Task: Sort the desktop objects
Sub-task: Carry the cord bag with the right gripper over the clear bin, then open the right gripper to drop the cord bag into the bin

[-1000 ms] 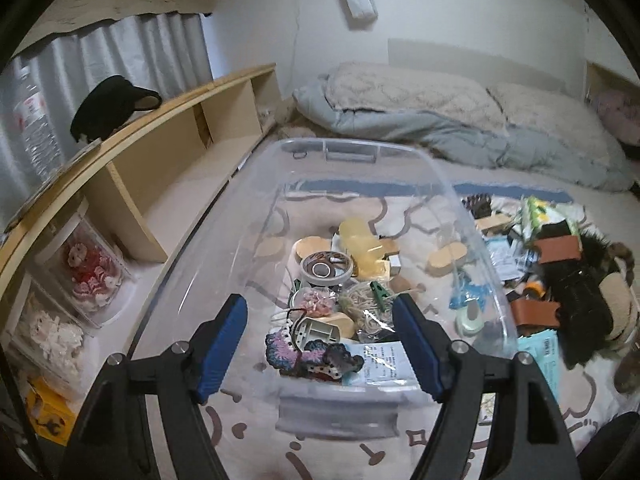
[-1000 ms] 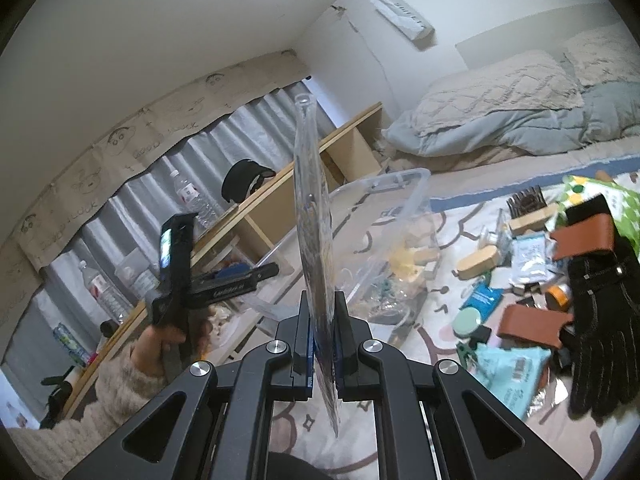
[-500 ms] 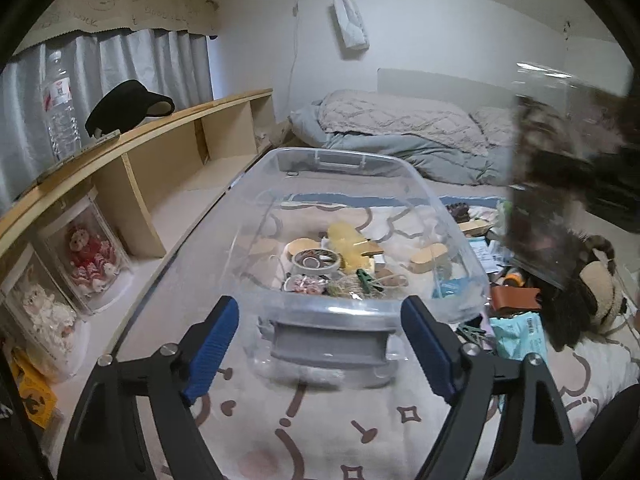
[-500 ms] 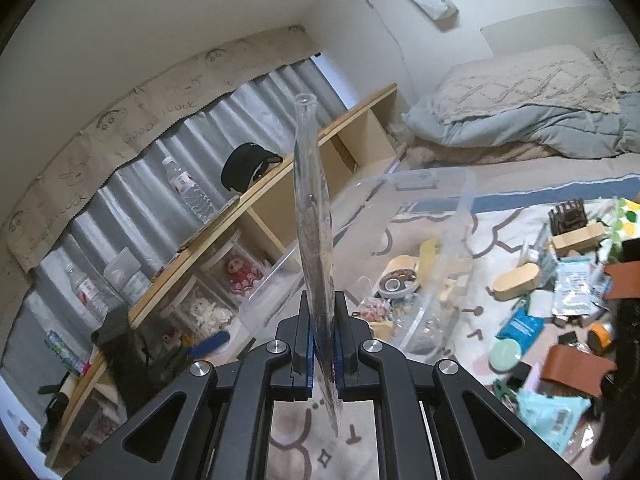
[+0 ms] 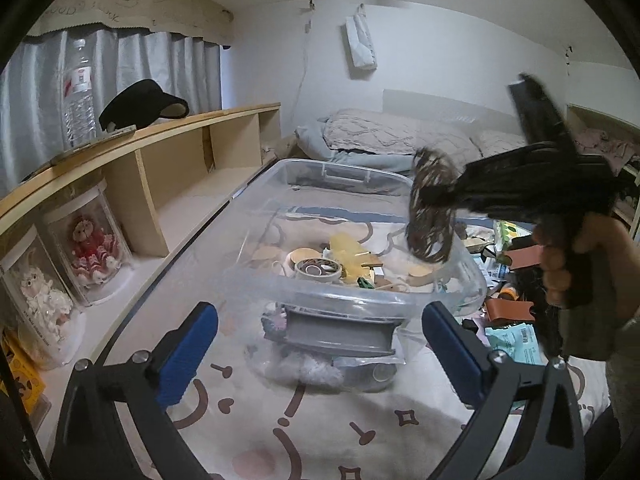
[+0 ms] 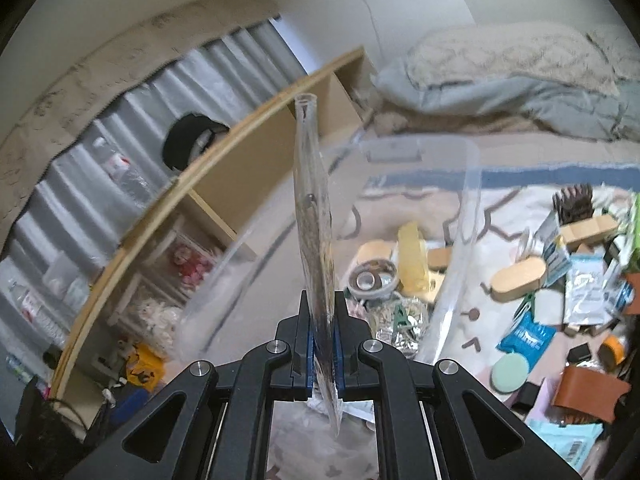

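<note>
Right gripper (image 6: 323,344): clamped tight on a flat clear packet (image 6: 314,248) seen edge-on, standing upright between the blue pads; in the left wrist view the same packet (image 5: 432,208) shows brownish contents and hangs over the right rim of the bin.
Left gripper (image 5: 320,344): spread wide, nothing between its blue pads, hovering low in front of the bin's near end.
Right hand (image 5: 576,264): wrapped around the tool's handle at the right edge of the left wrist view.
Clear plastic bin (image 5: 288,280): on the patterned mat, holding tape rolls (image 5: 316,268), a yellow item (image 5: 348,248) and other small bits.
Loose pile (image 6: 560,280): sachets, wooden blocks, brown leather pieces on the mat right of the bin.
Change from a second ago: packet closer to the bin and now over its rim; left gripper lower and further back, no longer above the bin's contents.
Surroundings: wooden shelf (image 5: 180,136) on the left with a black cap (image 5: 140,104) and a water bottle (image 5: 80,92).
</note>
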A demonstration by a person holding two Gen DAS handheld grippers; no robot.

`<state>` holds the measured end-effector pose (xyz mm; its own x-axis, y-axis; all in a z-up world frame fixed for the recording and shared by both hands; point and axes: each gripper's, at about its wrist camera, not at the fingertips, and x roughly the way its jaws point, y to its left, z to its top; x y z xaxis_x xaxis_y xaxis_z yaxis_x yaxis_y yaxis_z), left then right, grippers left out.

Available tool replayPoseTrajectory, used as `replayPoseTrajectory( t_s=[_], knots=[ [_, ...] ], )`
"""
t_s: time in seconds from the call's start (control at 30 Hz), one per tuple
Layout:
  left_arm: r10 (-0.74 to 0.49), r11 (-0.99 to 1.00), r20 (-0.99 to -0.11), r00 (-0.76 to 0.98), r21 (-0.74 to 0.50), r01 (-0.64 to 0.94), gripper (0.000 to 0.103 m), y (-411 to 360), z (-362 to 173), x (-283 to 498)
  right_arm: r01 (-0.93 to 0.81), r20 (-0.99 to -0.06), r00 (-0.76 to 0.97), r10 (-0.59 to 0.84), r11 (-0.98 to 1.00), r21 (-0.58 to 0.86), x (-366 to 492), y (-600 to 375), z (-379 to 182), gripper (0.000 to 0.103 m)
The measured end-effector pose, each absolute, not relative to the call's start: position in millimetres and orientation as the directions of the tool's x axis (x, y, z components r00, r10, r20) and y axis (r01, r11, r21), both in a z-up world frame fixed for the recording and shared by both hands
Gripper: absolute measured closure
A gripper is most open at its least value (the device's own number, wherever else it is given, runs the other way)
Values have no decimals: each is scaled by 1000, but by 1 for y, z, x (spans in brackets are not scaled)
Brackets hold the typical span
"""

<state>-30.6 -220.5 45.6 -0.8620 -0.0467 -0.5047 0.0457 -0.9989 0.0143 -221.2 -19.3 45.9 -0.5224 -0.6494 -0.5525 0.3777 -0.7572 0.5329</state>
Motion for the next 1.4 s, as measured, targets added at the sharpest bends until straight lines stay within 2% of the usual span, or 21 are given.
replayPoseTrajectory(
  t_s=[0.23, 0.43, 0.53, 0.6, 0.67, 0.7, 0.73, 0.83, 1.13, 1.4],
  knots=[
    [-72, -997, -516, -853, 12, 77, 0, -237, 39, -26, 335, -677, -437, -592, -806, 489, -241, -59, 23, 94],
    [-76, -997, -522, -850, 11, 83, 0, -245, 37, -23, 230, -687, -300, -662, -749, 621, -255, -69, -3, 94],
    [-76, -997, -518, -852, 17, 79, 0, -245, 38, -21, 257, -734, -335, -591, -807, 532, -249, -72, 2, 92],
    [-75, -997, -514, -855, 18, 76, 0, -244, 39, -19, 283, -745, -381, -547, -836, 469, -242, -72, 10, 74],
    [-72, -997, -513, -856, 15, 75, 0, -243, 41, -18, 324, -717, -388, -579, -814, 482, -237, -73, 19, 35],
    [-70, -997, -513, -856, 13, 74, 0, -243, 41, -17, 327, -723, -399, -564, -824, 463, -233, -75, 25, 15],
    [-68, -997, -513, -856, 9, 74, 0, -242, 42, -17, 312, -745, -421, -518, -853, 417, -230, -75, 29, 0],
    [-63, -997, -512, -857, 4, 71, 0, -239, 44, -14, 348, -737, -469, -487, -869, 353, -223, -74, 35, 0],
    [-65, -997, -509, -858, 0, 75, 0, -224, 53, -11, 336, -719, -491, -492, -868, 365, -216, -45, 36, 0],
    [-66, -997, -502, -862, 0, 77, 0, -211, 60, -8, 404, -624, -535, -569, -821, 403, -193, -20, 53, 0]
  ],
)
